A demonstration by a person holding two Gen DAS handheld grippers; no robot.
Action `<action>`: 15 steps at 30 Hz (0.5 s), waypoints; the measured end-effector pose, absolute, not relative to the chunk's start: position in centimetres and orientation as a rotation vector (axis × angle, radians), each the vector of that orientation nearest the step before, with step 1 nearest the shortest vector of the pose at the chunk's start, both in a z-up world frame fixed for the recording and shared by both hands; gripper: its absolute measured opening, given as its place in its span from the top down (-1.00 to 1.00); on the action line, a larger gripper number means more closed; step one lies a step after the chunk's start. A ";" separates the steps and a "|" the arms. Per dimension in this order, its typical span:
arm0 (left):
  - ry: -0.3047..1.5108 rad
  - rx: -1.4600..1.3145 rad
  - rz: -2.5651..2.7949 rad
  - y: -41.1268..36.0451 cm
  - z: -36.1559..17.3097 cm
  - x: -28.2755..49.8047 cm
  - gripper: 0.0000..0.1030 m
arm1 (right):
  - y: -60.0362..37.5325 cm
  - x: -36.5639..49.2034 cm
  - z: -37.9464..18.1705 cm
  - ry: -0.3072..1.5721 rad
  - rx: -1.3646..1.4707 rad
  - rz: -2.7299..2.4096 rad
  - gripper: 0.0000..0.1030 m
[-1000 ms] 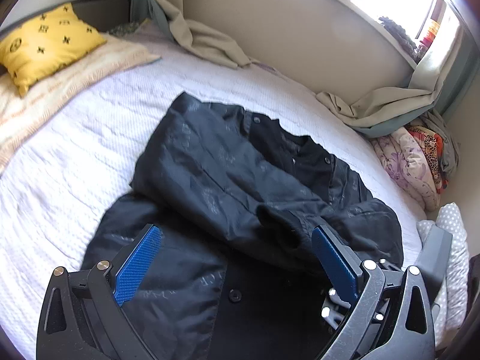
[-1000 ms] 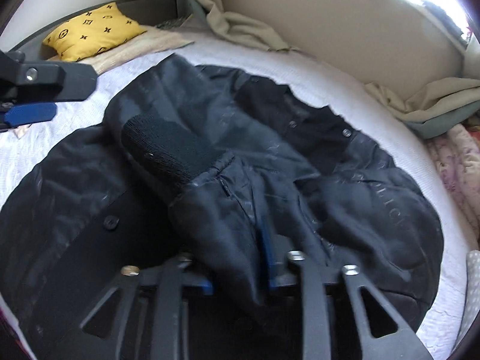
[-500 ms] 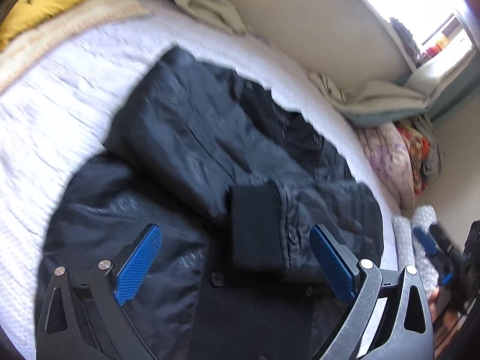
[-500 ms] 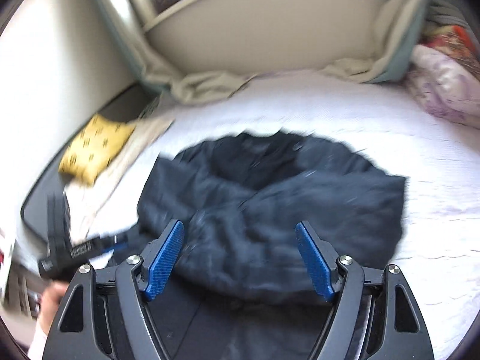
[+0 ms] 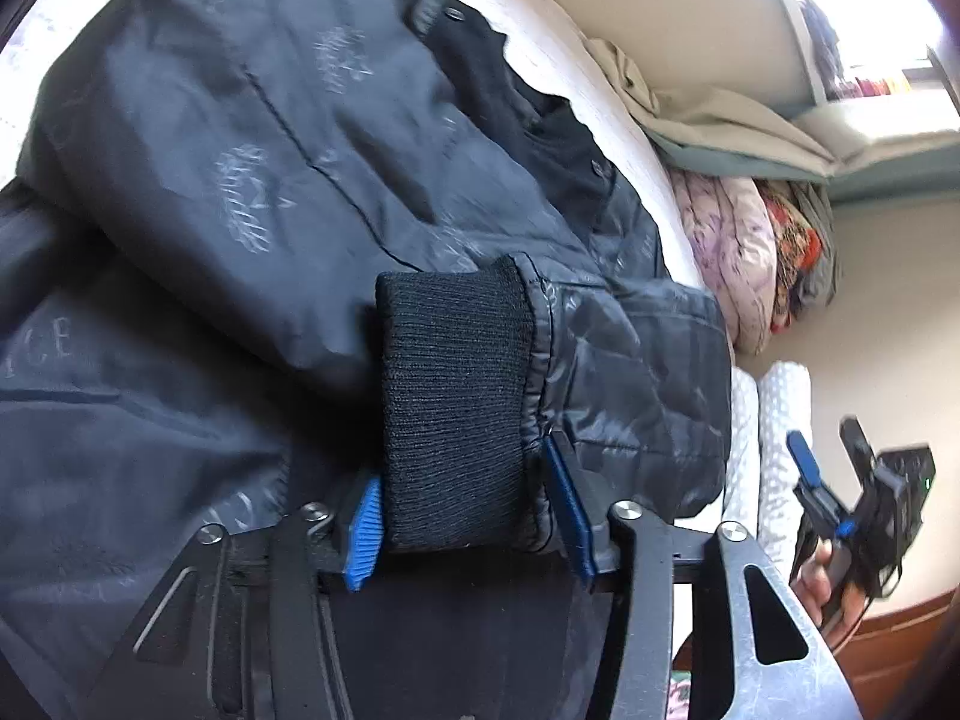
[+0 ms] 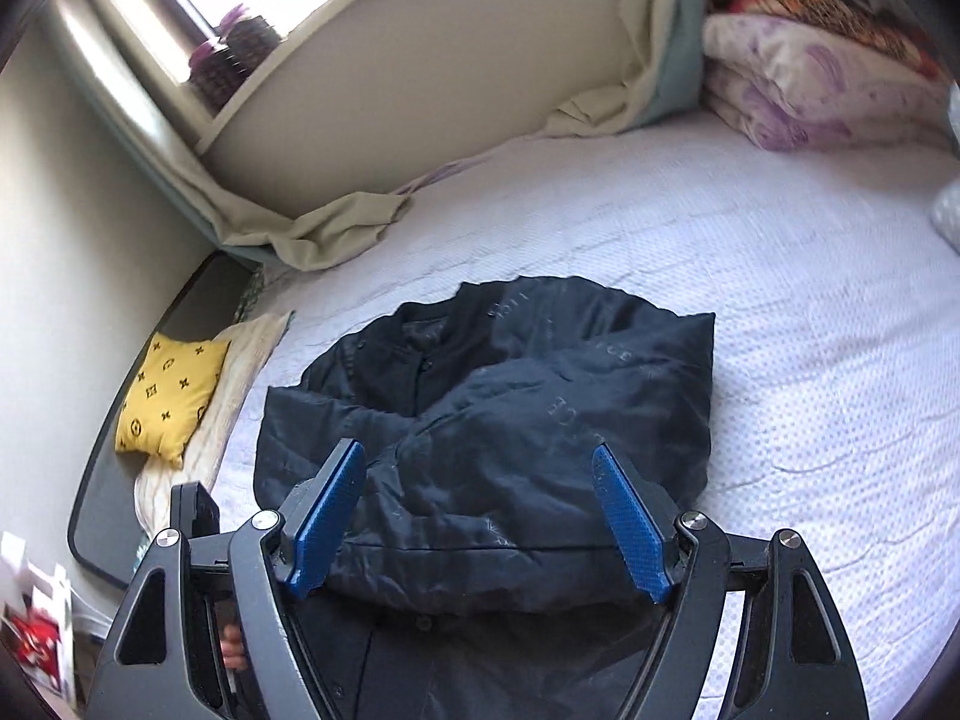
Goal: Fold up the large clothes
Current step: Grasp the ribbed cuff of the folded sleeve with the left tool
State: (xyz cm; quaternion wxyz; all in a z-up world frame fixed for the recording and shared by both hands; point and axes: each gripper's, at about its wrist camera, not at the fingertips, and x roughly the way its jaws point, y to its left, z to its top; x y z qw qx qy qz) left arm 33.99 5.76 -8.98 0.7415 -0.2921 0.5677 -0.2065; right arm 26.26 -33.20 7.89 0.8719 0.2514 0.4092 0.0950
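Left gripper has just been closing, clamped on jacket cuff; right gripper gapes empty; sleeves crossed, body still unfolded.

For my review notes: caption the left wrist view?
Left gripper jaws closing around the black jacket's knit cuff on the bed.

Bedspread bare right of jacket — pillow left

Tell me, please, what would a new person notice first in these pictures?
First the black jacket, lying bunched in the middle of the white bed. Next its knit cuff, between the blue pads of the left gripper, whose jaws have just been closing on it. Last, the yellow pillow at the bed's left edge.
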 end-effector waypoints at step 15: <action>1.081 -0.657 -0.534 4.8 -7.4 35.1 0.77 | -35.3 26.2 7.3 0.857 0.632 0.159 -0.51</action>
